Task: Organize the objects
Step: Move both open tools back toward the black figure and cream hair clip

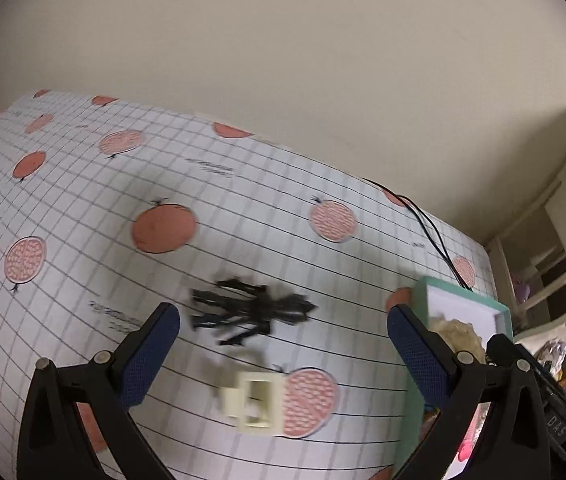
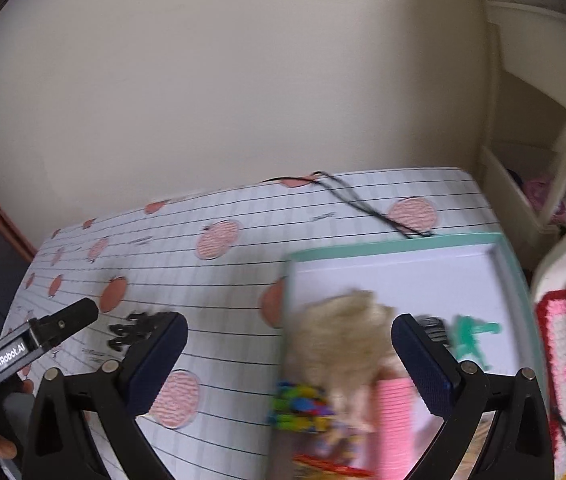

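A black spiky toy (image 1: 251,312) lies on the grid tablecloth (image 1: 83,208), just beyond my left gripper (image 1: 283,314), which is open and empty above the cloth. Nearer, between its fingers, lies a cream plastic block (image 1: 257,404). A teal box (image 2: 395,242) with a white inside holds a blond doll (image 2: 347,328), a green toy figure (image 2: 471,336), a pink ribbed piece (image 2: 395,412) and colourful beads (image 2: 299,404). My right gripper (image 2: 289,324) hangs open over the box's left side with nothing in it. The black toy (image 2: 135,328) shows left of it.
A thin black cable (image 2: 363,200) runs across the cloth behind the box. A cream shelf unit (image 2: 531,168) stands to the right by the beige wall, and a pink crochet mat (image 2: 559,340) lies right of the box. The teal box (image 1: 463,308) sits at the table's right end.
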Motion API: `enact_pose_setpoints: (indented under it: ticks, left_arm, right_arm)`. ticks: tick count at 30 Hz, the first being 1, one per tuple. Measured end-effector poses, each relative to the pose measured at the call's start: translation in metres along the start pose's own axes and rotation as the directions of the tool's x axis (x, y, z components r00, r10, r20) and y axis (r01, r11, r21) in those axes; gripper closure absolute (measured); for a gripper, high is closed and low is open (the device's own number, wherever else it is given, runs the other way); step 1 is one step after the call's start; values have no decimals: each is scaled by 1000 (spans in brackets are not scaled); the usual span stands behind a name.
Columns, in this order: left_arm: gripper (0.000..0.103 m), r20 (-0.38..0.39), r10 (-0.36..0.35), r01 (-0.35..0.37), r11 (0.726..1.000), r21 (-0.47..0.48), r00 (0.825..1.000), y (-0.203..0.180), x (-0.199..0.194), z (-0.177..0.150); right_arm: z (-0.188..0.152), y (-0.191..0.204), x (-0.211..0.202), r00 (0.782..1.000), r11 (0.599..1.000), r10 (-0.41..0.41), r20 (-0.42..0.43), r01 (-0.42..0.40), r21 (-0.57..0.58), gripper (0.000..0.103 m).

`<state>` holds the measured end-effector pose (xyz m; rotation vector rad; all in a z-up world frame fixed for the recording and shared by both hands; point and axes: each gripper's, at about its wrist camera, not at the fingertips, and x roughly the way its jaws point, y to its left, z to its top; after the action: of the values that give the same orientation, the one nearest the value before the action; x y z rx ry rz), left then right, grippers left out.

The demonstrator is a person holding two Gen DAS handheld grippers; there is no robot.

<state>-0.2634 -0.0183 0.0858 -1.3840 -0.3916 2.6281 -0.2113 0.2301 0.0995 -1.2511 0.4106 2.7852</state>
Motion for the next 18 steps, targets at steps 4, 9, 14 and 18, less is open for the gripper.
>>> enact_pose_setpoints:
  ticks: [4, 9, 14, 18]
  left_arm:
    - [0, -15, 21, -21, 1000, -22, 1000, 23, -1, 7]
    - [0, -53, 49, -51, 998, -33, 997, 44, 4, 7]
    - [0, -95, 84, -87, 996, -35, 992, 56, 10, 4]
    - [0, -132, 99, -105, 994, -38, 986, 64, 16, 0]
  right_arm:
    - [-4, 26, 12, 1000, 999, 21, -23, -22, -25, 0]
    - [-15, 56, 30, 997, 997, 41, -71, -46, -63, 0]
    - [-31, 83, 51, 989, 992, 54, -136, -69, -107, 0]
    - [-43, 101, 64, 982, 986, 58, -180, -85, -144, 0]
